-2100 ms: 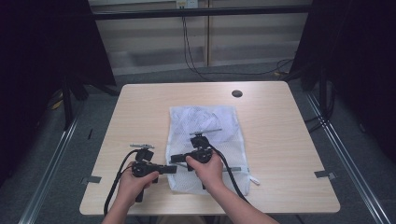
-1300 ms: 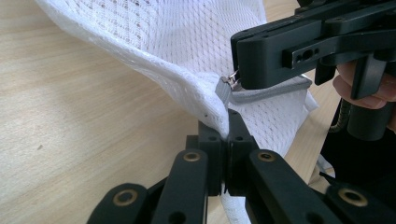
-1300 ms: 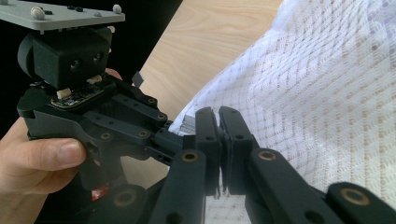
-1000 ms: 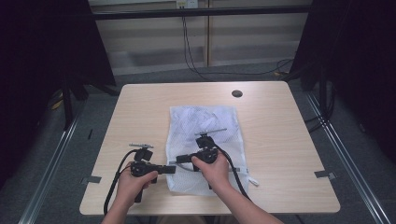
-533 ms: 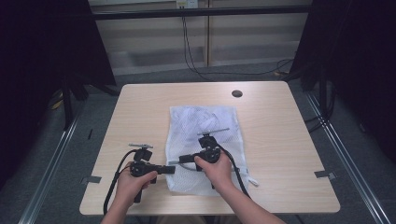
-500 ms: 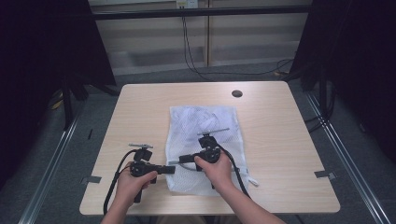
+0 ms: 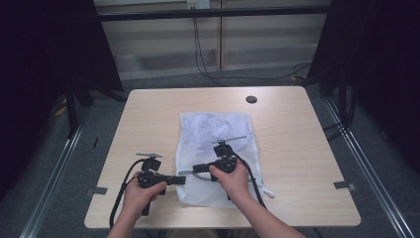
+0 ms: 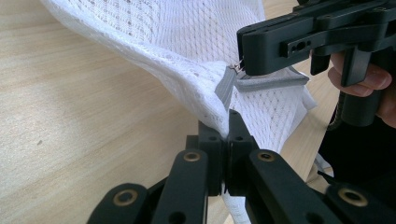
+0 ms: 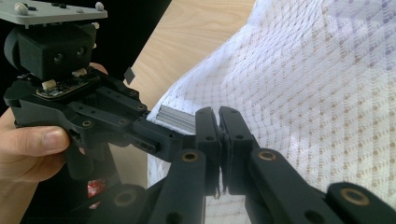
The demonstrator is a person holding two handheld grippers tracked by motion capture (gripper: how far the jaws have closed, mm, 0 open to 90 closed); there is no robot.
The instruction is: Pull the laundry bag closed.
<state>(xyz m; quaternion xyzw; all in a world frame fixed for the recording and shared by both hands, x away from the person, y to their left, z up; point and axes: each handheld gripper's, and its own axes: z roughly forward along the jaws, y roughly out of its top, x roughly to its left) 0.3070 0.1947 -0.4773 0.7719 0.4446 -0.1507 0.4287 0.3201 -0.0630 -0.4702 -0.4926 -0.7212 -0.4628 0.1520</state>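
A white mesh laundry bag point(image 7: 218, 148) lies flat near the middle of a light wooden table point(image 7: 148, 114), its near end toward the person. The left gripper point(image 7: 179, 180) has its jaws pressed together on the bag's near left edge, beside a grey zipper band point(image 8: 224, 91). The right gripper point(image 7: 185, 172), held over the bag and pointing left, has its jaws clamped on the small metal zipper pull point(image 8: 238, 65) just beside it.
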